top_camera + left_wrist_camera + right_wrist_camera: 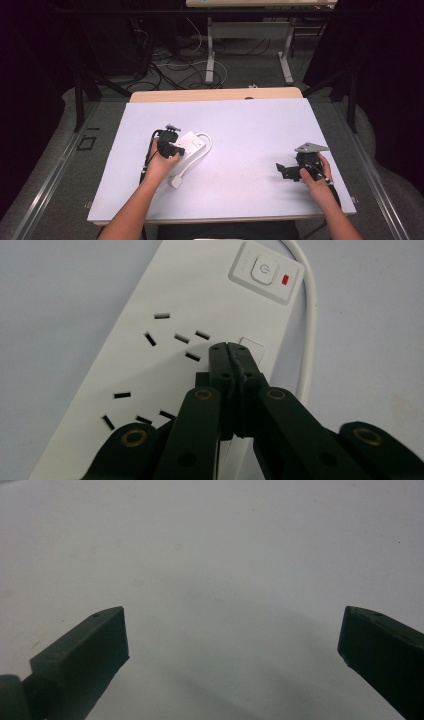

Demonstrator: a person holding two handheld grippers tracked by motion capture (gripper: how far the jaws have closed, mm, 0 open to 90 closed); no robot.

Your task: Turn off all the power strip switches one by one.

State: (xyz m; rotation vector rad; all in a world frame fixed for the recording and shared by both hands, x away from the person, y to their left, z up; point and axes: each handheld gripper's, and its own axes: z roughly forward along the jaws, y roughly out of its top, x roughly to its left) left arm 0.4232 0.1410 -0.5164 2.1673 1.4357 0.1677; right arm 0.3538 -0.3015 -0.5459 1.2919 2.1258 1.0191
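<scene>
Left claw (230, 346), matte black, jaws fully closed on nothing, tips poised over the glossy white rectangular power strip (165, 365) lying on the smooth pale desk (250, 130). Right claw (232, 630) stands wide open, empty.

left gripper (231, 347): jaws closed | right gripper (232, 635): jaws wide apart

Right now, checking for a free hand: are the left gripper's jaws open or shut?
Shut: the left gripper has its black jaws pressed together, nothing between, above the white plastic power strip.

power strip (165, 355): white (red indicator light) | claw (231, 347): black | table (250, 125): pale lilac
</scene>
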